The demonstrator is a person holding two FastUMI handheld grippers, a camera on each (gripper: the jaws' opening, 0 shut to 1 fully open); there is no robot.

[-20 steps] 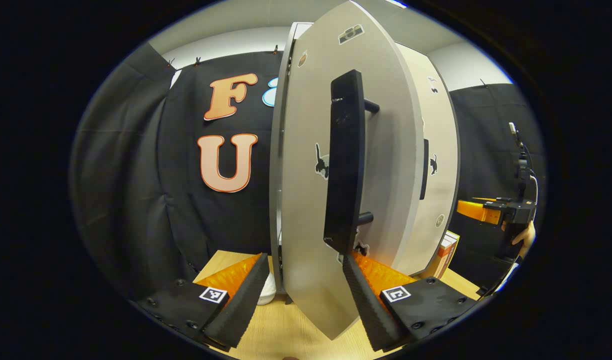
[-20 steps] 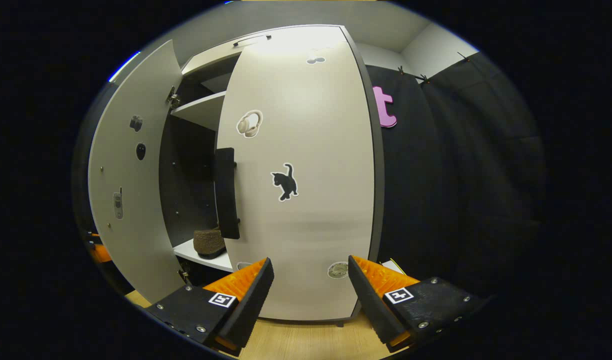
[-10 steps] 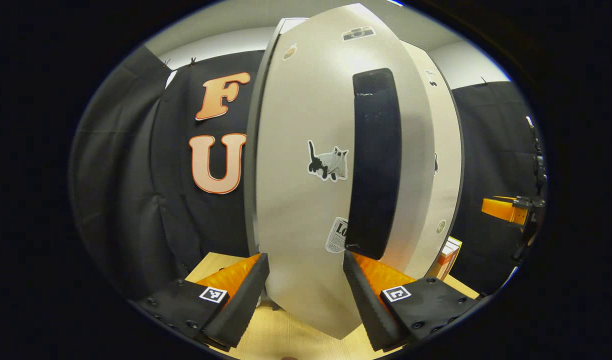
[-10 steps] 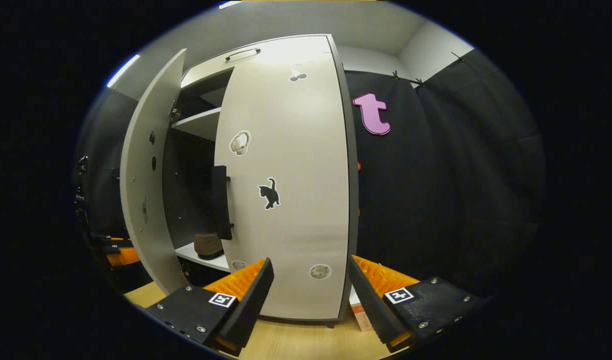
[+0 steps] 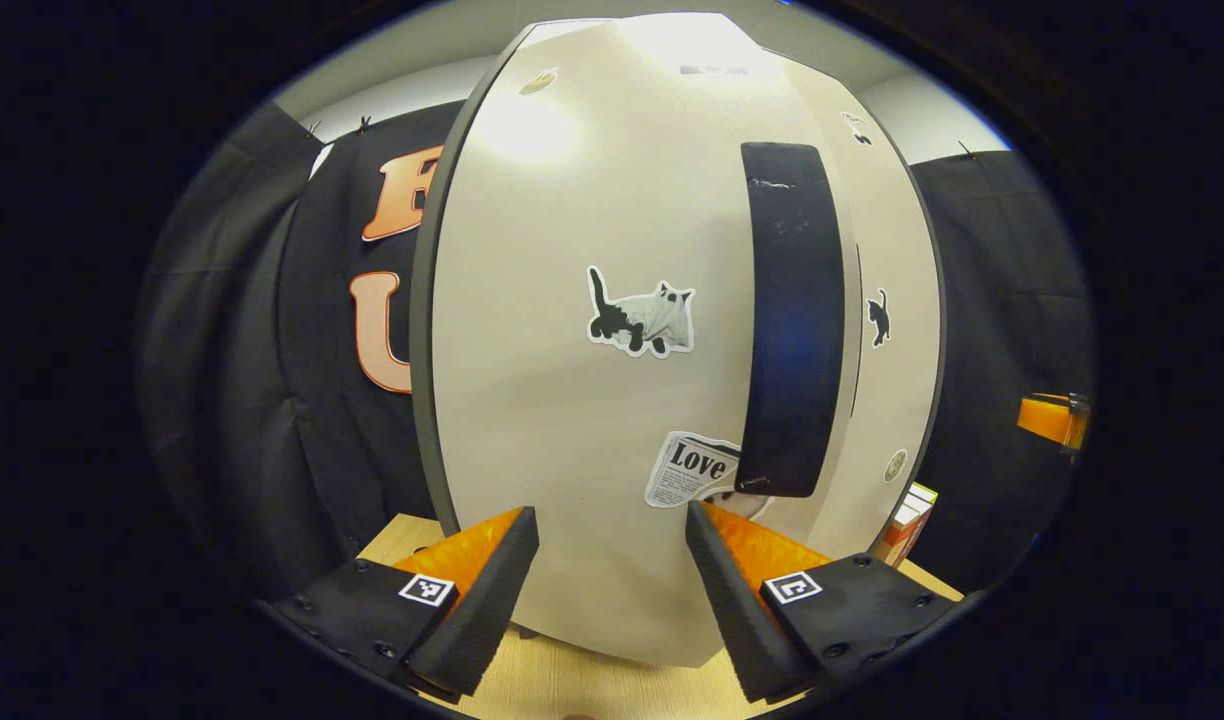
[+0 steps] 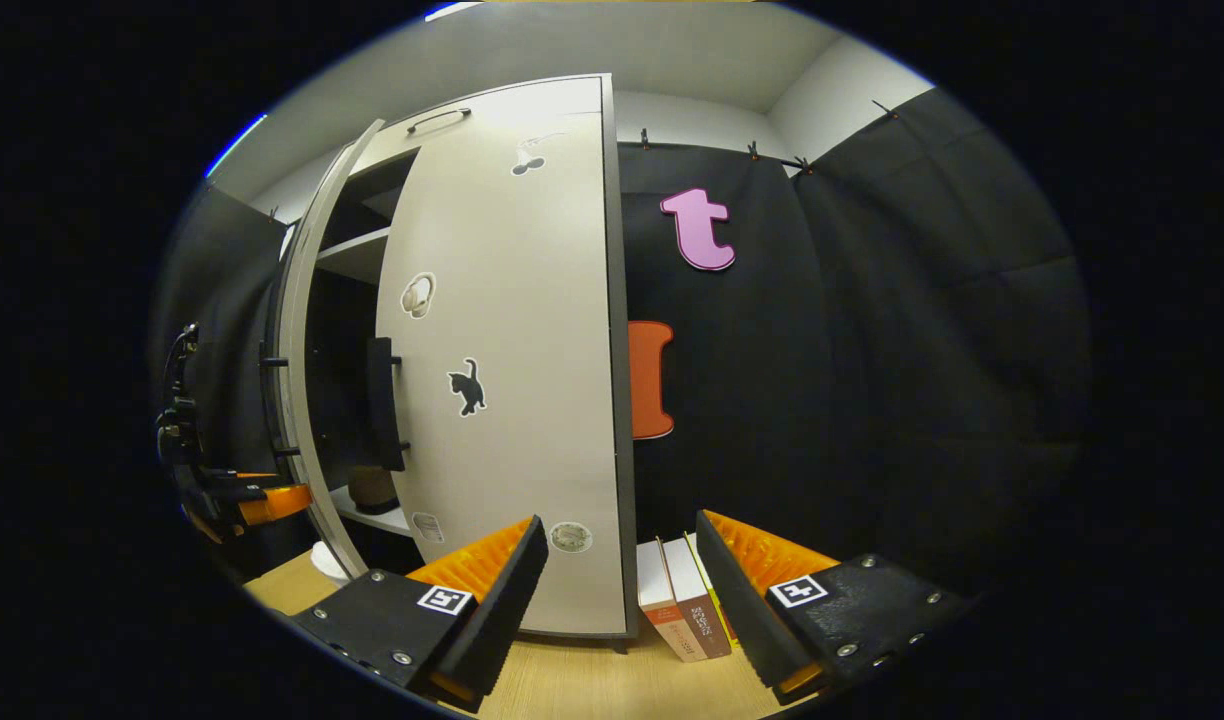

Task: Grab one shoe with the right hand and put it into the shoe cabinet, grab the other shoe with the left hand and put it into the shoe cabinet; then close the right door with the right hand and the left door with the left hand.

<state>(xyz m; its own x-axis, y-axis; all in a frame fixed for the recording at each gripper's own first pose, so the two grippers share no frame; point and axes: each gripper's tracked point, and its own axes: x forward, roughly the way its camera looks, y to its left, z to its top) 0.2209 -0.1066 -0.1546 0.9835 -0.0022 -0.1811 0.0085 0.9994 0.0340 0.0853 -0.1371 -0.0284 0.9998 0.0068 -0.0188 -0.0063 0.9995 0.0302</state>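
Left door (image 5: 572, 400) right before left claw (image 5: 612, 590), fingers spread.

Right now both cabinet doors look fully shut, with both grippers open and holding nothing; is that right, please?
Not quite: the left door is not fully shut; the right gripper view shows a gap beside the shut right door. Both the left gripper and right gripper are open and empty.

The left door (image 5: 572, 300) stands close before the spread left claw (image 5: 612, 570), blocking passage.
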